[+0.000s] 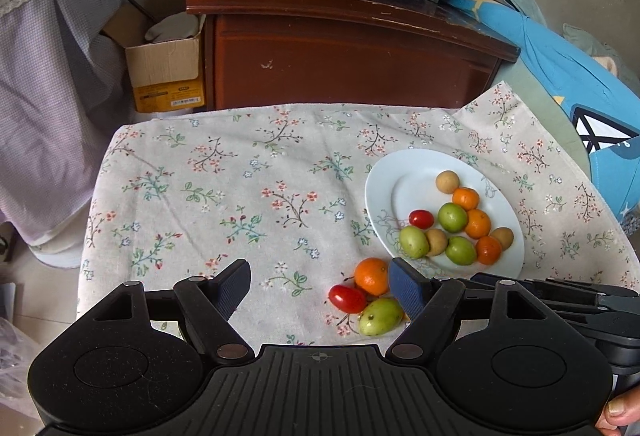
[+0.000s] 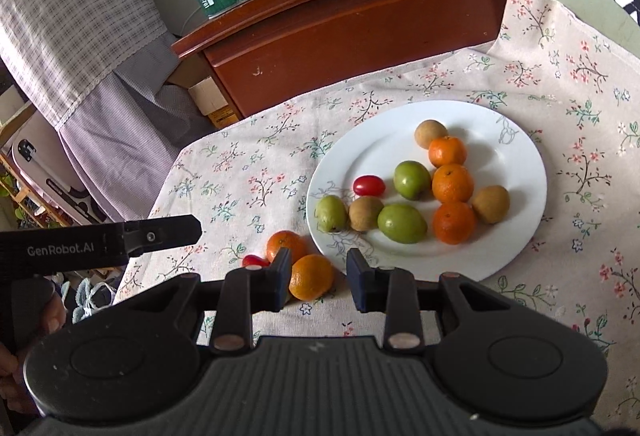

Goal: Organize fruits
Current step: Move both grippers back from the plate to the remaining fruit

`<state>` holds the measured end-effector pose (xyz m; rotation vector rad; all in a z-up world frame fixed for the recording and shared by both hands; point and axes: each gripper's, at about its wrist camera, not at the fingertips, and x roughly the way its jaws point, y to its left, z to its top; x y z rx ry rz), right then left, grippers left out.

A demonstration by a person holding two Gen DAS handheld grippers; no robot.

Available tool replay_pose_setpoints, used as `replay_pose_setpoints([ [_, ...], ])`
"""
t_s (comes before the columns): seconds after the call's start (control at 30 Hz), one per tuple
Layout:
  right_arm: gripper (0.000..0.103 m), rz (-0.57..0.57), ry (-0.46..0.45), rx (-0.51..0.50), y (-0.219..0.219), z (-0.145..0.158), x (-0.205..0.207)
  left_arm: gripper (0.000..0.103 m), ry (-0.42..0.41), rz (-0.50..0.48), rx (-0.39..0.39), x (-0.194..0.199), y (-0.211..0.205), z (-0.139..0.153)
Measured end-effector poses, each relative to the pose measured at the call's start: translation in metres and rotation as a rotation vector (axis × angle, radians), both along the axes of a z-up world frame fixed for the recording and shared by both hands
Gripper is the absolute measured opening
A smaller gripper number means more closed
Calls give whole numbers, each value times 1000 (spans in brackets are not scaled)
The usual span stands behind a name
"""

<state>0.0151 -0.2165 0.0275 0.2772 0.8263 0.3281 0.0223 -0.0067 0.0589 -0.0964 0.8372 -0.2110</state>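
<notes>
The left gripper has its jaws wide apart over the cloth, with bare cloth at its left finger. Just inside its right finger three loose fruits lie touching one another: a tomato, an orange just beyond it, and a green fruit nearest the gripper's body. Neither pad presses on them. Ahead and to the right of that finger sits the plate, holding more oranges, green fruits, one tomato and brown fruits.

The right gripper is close beside the left one, on its right. Its jaws stand only narrowly apart. A second orange lies on the cloth between them, against the left pad, with a strip of cloth showing before the right pad. The plate's near rim lies just ahead of its right finger.
</notes>
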Motion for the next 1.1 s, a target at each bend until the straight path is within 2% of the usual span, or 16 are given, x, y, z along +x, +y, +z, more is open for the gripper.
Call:
replay_pose_setpoints([
  [0.3,35,49,10,-34,16,-14,5,77,19,35,16,1,8,-6],
  [0.63,38,86,-23,-108,32,-22,7,78,38,30,22,0,9,-13],
  [0.73,30,92,-39,-152,36,-22,6,78,42,34,19,0,9,-14],
  [1.1,29,61,34,-124,21,-12,-7,78,67,-7,19,-2,0,-22],
])
